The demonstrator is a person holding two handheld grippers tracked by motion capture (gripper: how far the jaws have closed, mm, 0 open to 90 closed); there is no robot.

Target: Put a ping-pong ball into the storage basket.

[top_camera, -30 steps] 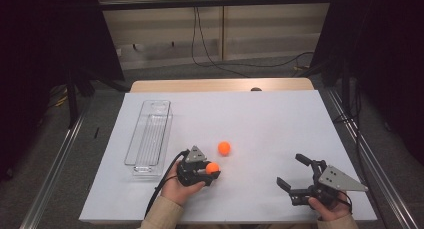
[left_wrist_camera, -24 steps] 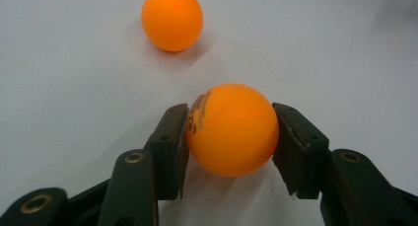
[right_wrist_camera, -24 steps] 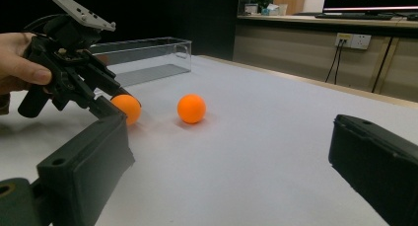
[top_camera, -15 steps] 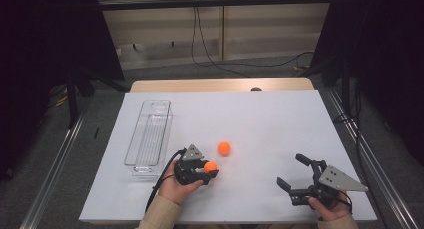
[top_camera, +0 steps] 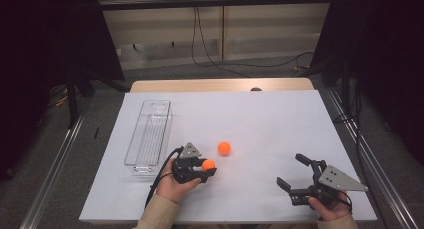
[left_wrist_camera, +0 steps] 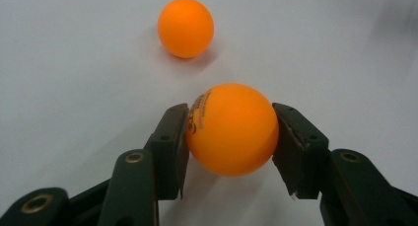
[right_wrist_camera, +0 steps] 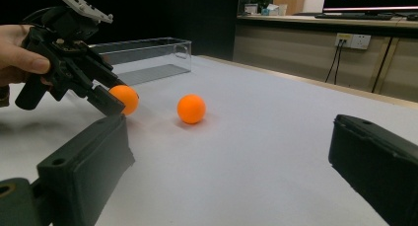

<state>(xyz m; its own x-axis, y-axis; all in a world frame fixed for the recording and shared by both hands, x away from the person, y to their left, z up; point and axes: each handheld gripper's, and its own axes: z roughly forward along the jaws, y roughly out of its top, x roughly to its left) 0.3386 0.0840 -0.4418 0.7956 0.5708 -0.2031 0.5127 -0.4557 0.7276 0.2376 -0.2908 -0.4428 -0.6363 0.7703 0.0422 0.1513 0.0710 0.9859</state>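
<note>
Two orange balls lay on the white table, toward its near edge. The left gripper (top_camera: pixel 206 170) had its jaws clamped on the nearer ball (left_wrist_camera: pixel 231 130), pads bearing on its round flanks at about mid-height. The free ball (top_camera: pixel 224 148) sat just beyond, apart from it. The clear tray (top_camera: pixel 148 139) stood along the left edge. The right gripper (top_camera: pixel 296 175) rested near the near right corner, jaws wide and empty. Risk judged: the smooth ball could squirt from the flat pads if tilted or squeezed unevenly, then roll off the table or knock the free ball away.
</note>
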